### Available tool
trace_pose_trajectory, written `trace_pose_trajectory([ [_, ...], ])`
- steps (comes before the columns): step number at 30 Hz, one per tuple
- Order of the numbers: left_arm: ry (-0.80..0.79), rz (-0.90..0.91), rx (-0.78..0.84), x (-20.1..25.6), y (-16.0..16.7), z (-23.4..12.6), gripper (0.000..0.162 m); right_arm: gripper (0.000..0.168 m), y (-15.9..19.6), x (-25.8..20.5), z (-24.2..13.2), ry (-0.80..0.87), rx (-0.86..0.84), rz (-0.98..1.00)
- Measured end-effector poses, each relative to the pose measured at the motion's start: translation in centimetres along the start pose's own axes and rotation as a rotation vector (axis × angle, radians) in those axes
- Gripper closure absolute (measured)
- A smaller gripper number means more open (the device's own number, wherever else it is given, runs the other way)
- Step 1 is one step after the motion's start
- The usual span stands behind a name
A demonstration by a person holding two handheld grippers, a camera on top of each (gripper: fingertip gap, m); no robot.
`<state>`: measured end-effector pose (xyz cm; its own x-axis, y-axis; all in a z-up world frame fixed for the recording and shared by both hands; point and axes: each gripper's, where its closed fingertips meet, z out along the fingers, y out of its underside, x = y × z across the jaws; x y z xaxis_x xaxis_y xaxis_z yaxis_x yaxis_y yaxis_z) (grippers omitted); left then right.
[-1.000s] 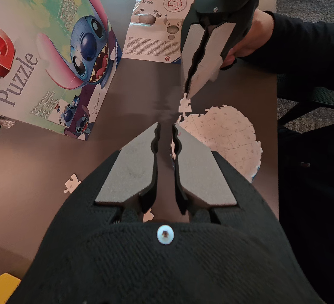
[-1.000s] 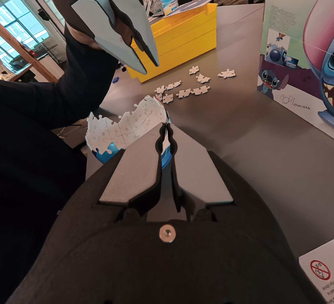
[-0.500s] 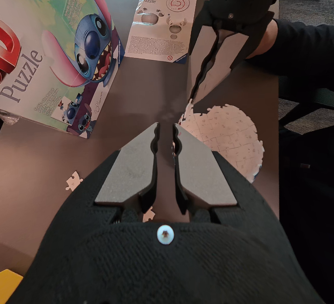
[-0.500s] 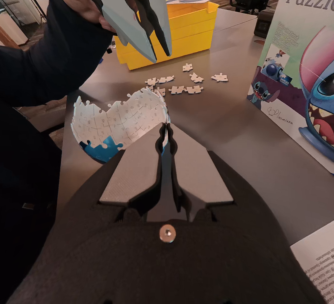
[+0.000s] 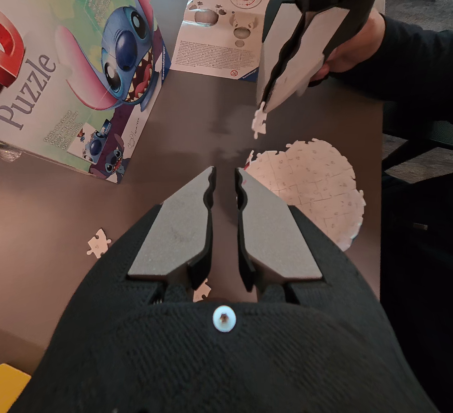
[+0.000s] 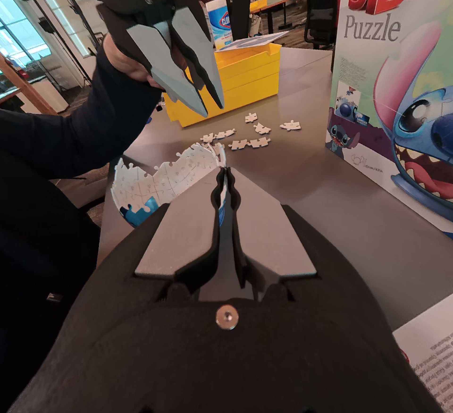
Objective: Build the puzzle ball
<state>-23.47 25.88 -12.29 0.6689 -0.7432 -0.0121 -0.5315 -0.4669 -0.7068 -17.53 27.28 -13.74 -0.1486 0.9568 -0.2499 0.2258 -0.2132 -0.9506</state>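
Note:
The puzzle ball is a half shell, white inside and blue outside, lying open on the grey table (image 5: pixel 183 119). It shows in the left wrist view (image 5: pixel 308 185) and in the right wrist view (image 6: pixel 159 183). My right gripper (image 6: pixel 225 169) is shut on a white puzzle piece (image 6: pixel 223 192), seen edge-on between its fingers. In the left wrist view the right gripper (image 5: pixel 266 107) holds that piece (image 5: pixel 259 121) just above the shell's far-left rim, clear of it. My left gripper (image 5: pixel 225 170) is open a little and empty, above the shell's near-left edge. It also shows in the right wrist view (image 6: pixel 212 110).
Several loose white pieces (image 6: pixel 245 136) lie beyond the shell, and one piece (image 5: pixel 98 243) lies left of my left gripper. The tall puzzle box (image 5: pixel 73 70) stands at the left. An instruction sheet (image 5: pixel 220 33) lies behind. Yellow bins (image 6: pixel 245 77) and a wipes canister (image 6: pixel 219 23) stand farther off. Some 7 cm of space lies between my two pairs of fingers.
The right gripper lowered its piece to the shell's rim, then lifted it up and away again. The left gripper has stayed about where it was, still slightly open.

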Motion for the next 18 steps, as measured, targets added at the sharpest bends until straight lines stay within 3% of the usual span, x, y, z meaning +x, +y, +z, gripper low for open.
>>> trace_pose_trajectory([
  [18, -0.045, 0.053, -0.045, 0.4, 0.4, 1.2, 0.148, 0.168, 0.1, 0.8, -0.4, 0.036, 0.002, -0.001],
])
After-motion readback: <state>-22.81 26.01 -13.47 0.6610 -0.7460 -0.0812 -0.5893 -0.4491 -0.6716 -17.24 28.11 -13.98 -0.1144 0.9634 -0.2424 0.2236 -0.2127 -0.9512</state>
